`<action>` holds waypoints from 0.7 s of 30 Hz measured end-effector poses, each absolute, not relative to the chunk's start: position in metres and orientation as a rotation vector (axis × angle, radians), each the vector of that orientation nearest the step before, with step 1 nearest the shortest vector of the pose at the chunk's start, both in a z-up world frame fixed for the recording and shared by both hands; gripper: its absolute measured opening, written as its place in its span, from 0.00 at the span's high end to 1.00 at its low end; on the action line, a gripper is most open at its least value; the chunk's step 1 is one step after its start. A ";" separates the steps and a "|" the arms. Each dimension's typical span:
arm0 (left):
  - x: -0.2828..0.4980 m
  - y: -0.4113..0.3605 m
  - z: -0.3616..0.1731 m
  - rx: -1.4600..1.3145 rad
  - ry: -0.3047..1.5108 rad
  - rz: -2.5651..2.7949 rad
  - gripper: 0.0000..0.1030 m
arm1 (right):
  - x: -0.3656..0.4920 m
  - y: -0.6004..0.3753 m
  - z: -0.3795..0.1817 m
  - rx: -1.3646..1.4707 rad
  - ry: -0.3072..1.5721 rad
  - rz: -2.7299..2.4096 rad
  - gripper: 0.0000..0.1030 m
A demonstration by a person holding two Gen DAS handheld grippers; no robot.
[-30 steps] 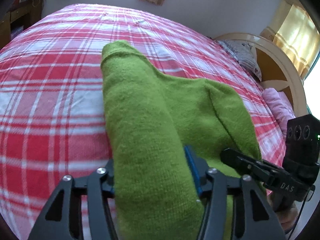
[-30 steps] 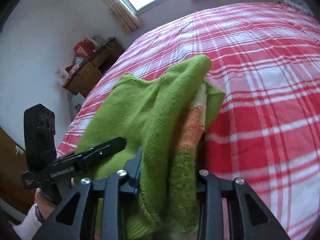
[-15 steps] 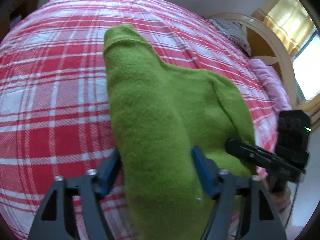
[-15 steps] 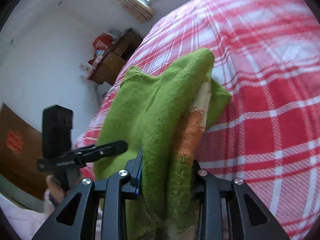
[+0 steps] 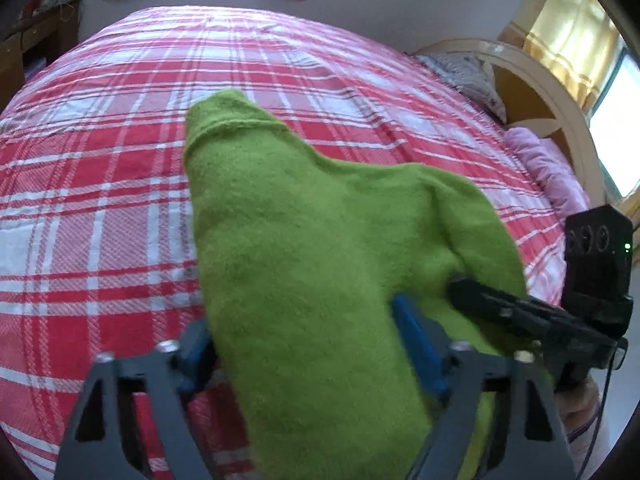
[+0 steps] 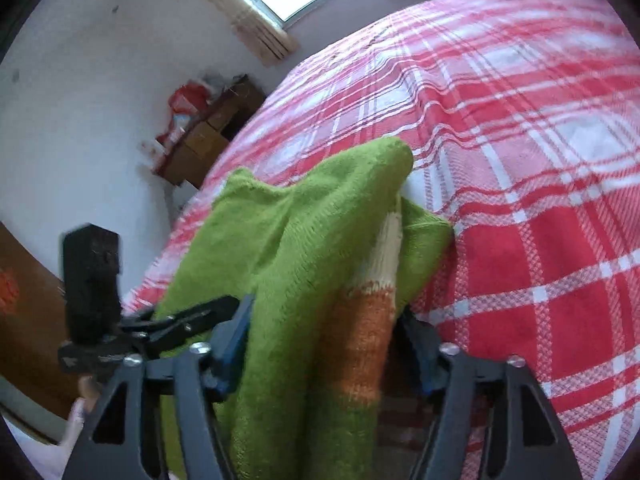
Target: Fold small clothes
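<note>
Left wrist view: the left gripper [image 5: 306,344] straddles a fold of the green knitted garment [image 5: 320,248]. Its jaws are closing with the fabric between them; the blue pads [image 5: 416,344] lie against the cloth on the right side — firm pressure cannot be confirmed. The garment lies on the red plaid bedspread [image 5: 100,200], one end reaching away from the camera. The right gripper [image 6: 324,344] straddles the opposite edge, where orange and cream stripes [image 6: 368,320] show. Its jaws are opening, fabric between them, with a gap visible at the right pad — no grip.
</note>
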State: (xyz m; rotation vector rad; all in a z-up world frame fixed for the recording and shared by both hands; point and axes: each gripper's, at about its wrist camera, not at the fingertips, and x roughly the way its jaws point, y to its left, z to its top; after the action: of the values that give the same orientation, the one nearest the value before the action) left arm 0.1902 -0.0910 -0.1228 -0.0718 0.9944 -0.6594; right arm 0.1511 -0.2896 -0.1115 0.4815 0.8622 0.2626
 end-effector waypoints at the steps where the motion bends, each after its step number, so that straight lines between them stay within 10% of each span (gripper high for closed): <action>1: 0.189 -0.095 -0.122 -0.070 0.989 -0.653 0.34 | 0.148 -0.286 -0.110 0.482 0.862 0.259 0.58; 6: 0.178 -0.099 -0.107 -0.025 0.948 -0.607 0.56 | 0.140 -0.267 -0.094 0.402 0.849 0.192 0.64; 21: 0.162 -0.033 -0.049 -0.050 0.797 -0.454 0.59 | 0.130 -0.191 -0.024 0.310 0.687 0.306 0.65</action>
State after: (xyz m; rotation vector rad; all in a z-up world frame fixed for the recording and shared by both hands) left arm 0.1615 -0.0332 -0.0491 -0.0501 0.7970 -0.4540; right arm 0.1303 -0.1905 -0.0239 0.3105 0.6873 0.3055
